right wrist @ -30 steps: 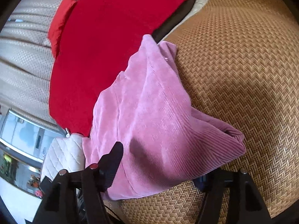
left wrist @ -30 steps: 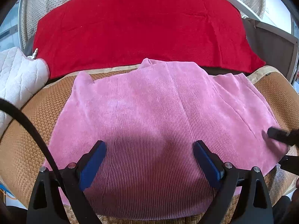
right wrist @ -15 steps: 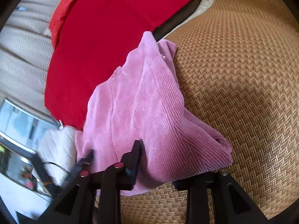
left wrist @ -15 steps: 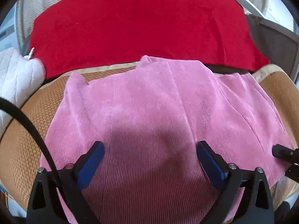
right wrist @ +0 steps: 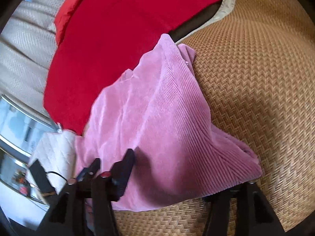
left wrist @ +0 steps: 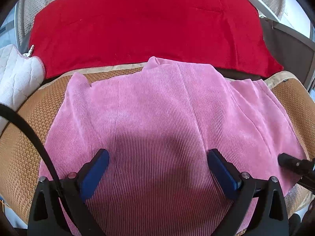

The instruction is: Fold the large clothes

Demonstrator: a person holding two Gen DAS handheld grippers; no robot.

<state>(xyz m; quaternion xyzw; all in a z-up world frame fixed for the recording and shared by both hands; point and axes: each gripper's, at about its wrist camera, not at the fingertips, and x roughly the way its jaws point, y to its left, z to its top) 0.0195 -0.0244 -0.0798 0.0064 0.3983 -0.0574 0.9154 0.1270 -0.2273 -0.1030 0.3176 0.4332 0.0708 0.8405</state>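
A pink corduroy garment (left wrist: 157,118) lies spread on a woven tan mat (left wrist: 19,157); it also shows in the right wrist view (right wrist: 157,122), bunched with a fold at its near right corner. My left gripper (left wrist: 158,169) is open, its blue pads wide apart just above the garment's near middle. My right gripper (right wrist: 183,175) is open over the garment's near edge; its left finger (right wrist: 126,167) rests on the cloth, and the right finger is hidden under the cloth's edge. The right gripper's tip shows at the right edge of the left wrist view (left wrist: 295,164).
A red blanket (left wrist: 147,25) lies behind the garment against a beige sofa back (right wrist: 23,45). A white quilted cushion (left wrist: 17,78) sits at the left. The woven mat (right wrist: 256,78) stretches bare to the right. A black cable (left wrist: 29,133) crosses the left.
My left gripper has moved forward over the garment and stayed open. My right gripper has shifted left along the near edge, with the cloth now draped over its right finger.
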